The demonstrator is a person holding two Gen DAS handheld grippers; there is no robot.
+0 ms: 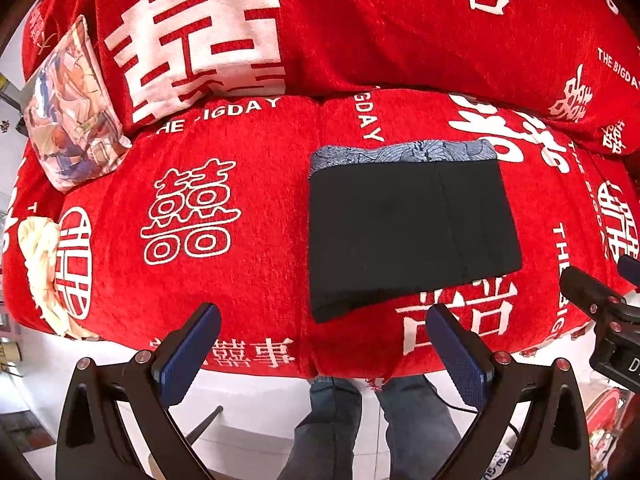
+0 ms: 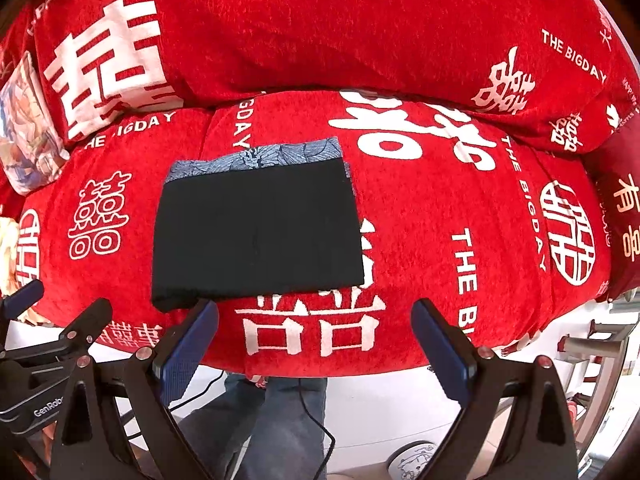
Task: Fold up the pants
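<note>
- Sofa (image 1: pixel 248 288), draped in red cloth with white characters, fills both views.
- Pants (image 1: pixel 408 232), black and folded into a rectangle with a blue patterned band at the far edge, lie flat on the seat.
- Pillow (image 1: pixel 72 108) leans at the left.
- Left claw (image 1: pixel 322 332) hangs wide open and holds nothing, near the seat's front edge.
- Right claw (image 2: pixel 316 326) likewise gapes wide, gripping nothing.

The left gripper (image 1: pixel 323 340) has black angular arms, each tipped with a blue textured pad (image 1: pixel 188 354) on its inner face, and silver screws (image 1: pixel 143 357) behind the pads. The right gripper (image 2: pixel 315 336) matches it. Below the jaws show the person's blue jeans (image 1: pixel 372 428) and a thin black cable (image 2: pixel 316 424).
</note>
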